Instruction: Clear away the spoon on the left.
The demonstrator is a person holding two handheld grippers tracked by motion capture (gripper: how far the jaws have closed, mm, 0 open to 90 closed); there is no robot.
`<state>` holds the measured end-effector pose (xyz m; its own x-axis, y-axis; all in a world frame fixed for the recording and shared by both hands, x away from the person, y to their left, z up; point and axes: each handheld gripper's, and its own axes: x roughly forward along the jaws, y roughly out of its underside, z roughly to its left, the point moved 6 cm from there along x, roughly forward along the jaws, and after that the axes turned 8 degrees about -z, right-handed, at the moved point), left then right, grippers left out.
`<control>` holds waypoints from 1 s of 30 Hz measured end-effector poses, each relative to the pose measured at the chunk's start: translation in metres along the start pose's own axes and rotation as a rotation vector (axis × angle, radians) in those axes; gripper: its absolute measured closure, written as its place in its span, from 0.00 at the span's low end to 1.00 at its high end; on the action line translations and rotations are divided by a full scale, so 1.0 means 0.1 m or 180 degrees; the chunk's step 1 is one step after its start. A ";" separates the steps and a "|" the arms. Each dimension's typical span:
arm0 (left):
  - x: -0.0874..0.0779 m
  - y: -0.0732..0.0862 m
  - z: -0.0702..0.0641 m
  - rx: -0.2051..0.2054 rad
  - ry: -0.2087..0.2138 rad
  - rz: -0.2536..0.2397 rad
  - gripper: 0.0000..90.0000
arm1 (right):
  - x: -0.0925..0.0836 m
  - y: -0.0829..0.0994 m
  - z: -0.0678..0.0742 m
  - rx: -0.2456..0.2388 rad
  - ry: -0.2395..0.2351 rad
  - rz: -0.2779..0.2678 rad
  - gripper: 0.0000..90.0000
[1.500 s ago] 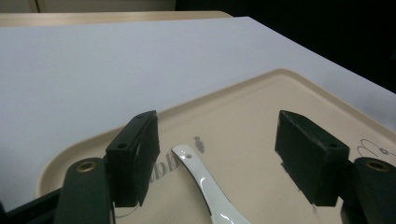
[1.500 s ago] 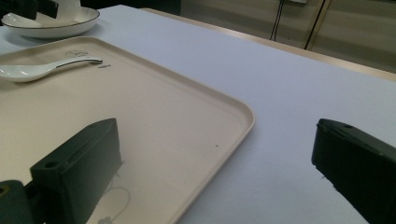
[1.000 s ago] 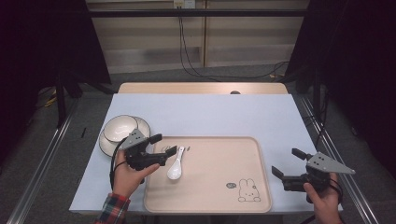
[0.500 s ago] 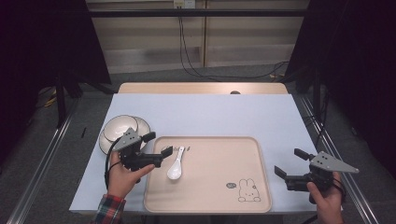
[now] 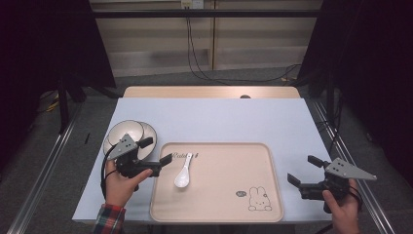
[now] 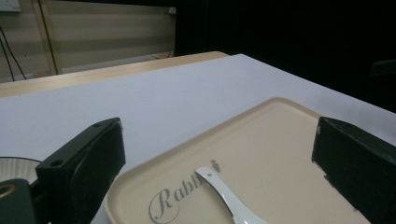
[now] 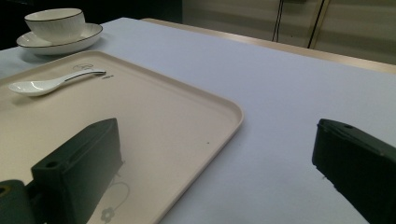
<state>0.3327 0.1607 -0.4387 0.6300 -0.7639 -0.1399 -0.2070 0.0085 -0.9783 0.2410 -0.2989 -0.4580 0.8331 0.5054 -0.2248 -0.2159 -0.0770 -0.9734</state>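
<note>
A beige tray [image 5: 219, 195] lies on the near half of the desk [image 5: 219, 119], with a white spoon [image 5: 183, 171] in its left part, handle pointing far. A bowl [image 5: 125, 131] sits on a saucer [image 5: 148, 132] just left of the tray's far corner. The left hand-held gripper [image 5: 156, 153] hovers at the tray's left edge, jaws wide apart and empty. The right hand-held gripper [image 5: 303, 170], near the tray's right edge, also gapes empty.

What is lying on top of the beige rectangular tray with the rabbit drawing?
One white ceramic spoon lies on the beige rectangular tray, bowl end toward the person, handle by the printed lettering. The rest of the tray's surface is bare. What is under the tray cannot be seen.
</note>
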 end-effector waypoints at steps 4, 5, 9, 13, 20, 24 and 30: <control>-0.06 0.01 0.05 0.0050 0.0004 -0.0011 0.02 | -0.01 0.00 -0.02 0.0021 -0.0019 0.0009 0.01; -0.07 0.00 0.05 0.0056 -0.0014 -0.0036 0.02 | -0.01 0.01 -0.01 0.0029 -0.0032 0.0016 0.01; -0.11 0.00 0.07 0.0109 0.0011 -0.0010 0.01 | -0.02 0.00 -0.02 0.0013 -0.0037 0.0016 0.01; -0.15 0.01 0.10 0.0155 0.0019 0.0009 0.00 | -0.02 0.01 -0.03 0.0021 -0.0046 0.0023 0.01; -0.22 0.03 0.13 0.0120 -0.0026 -0.0003 0.00 | -0.03 0.02 -0.04 0.0047 -0.0044 0.0026 0.01; -0.28 0.05 0.15 0.0187 -0.0002 0.0028 0.00 | -0.04 0.03 -0.06 0.0042 -0.0036 0.0022 0.01; -0.33 0.07 0.15 0.0228 0.0033 0.0043 0.01 | -0.04 0.05 -0.07 0.0041 -0.0044 0.0040 0.01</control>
<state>0.3217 0.1954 -0.4431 0.6196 -0.7701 -0.1520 -0.1612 0.0647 -0.9848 0.2406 -0.3069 -0.4620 0.8231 0.5164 -0.2363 -0.2331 -0.0723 -0.9698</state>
